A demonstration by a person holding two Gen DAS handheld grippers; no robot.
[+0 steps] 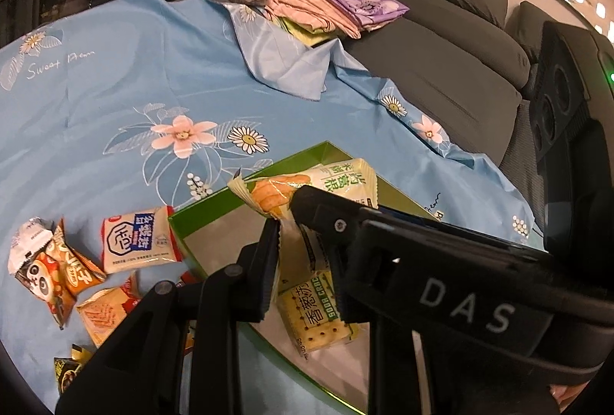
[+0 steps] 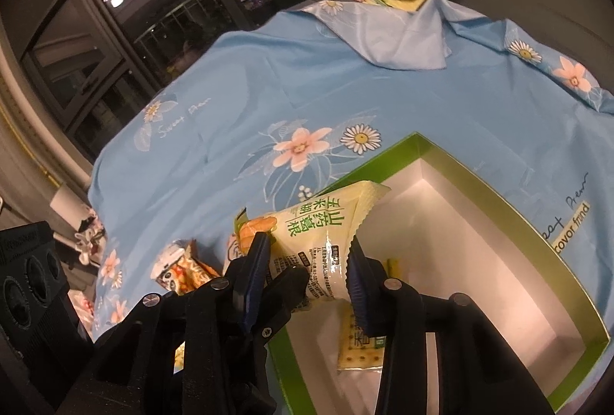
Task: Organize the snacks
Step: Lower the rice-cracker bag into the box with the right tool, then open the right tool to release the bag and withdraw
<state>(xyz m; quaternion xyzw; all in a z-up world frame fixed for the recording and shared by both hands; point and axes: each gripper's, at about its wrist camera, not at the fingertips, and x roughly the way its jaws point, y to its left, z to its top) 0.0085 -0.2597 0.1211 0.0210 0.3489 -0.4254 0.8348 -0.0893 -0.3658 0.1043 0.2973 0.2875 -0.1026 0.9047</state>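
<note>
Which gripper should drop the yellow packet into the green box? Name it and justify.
Right. The right gripper clamps the yellow packet over the edge of the green box, so it likely only needs to release.

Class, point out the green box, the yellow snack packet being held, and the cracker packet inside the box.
green box [image 2: 495, 192], right wrist view, far rim
yellow snack packet [image 2: 318, 242], right wrist view, printed face
cracker packet [image 1: 318, 319], left wrist view, front

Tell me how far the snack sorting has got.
Early. Done: one cracker packet lies in the green box. In hand: both grippers, left and right, pinch a pale-yellow packet over the box's near corner. Left: several packets remain on the blue cloth.
</note>
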